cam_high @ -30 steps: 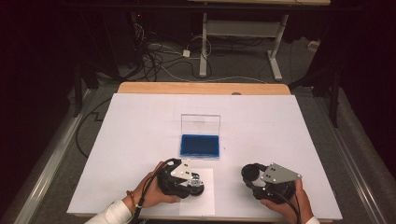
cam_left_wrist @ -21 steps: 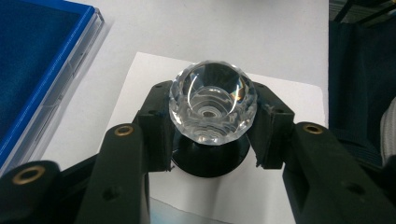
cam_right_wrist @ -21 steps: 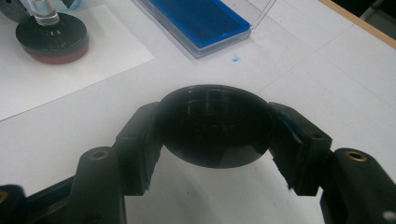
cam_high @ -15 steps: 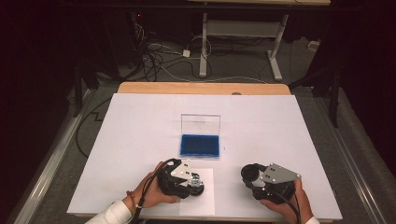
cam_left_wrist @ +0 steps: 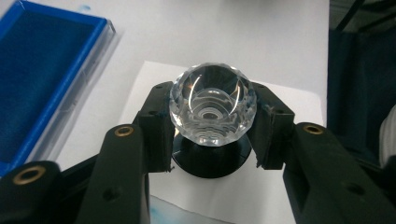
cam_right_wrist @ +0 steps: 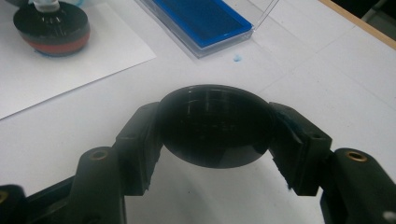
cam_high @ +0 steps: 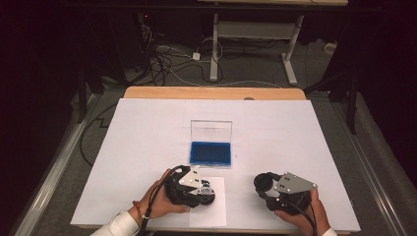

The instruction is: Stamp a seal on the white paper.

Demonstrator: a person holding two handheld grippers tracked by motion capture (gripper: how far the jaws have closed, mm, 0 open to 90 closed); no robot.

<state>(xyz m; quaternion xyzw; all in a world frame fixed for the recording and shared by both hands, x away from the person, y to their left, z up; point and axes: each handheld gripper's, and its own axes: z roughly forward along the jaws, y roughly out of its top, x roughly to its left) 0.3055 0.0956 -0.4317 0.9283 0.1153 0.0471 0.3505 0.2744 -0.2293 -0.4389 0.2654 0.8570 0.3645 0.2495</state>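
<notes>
Near edge first: the left gripper [cam_left_wrist: 212, 154] has its fingers clamped on the clear faceted knob [cam_left_wrist: 213, 103] of a stamp, whose black base [cam_left_wrist: 210, 161] sits on a white paper sheet [cam_high: 216, 216]. Off to the right, the right gripper [cam_right_wrist: 215, 140] is squeezed onto a black round cap [cam_right_wrist: 215, 126] just above the tabletop [cam_high: 147, 137]. Further back sits the blue ink pad [cam_high: 211, 153], clear lid up.

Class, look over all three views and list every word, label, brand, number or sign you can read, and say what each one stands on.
None: no readable text in any view.
Blue ink pad and its clear lid: plain.
Stamp with faceted clear knob on the paper sheet: no lettering shows.
Black round cap in the right gripper: plain.
Grey plates on the grippers: holes, no markings.
</notes>
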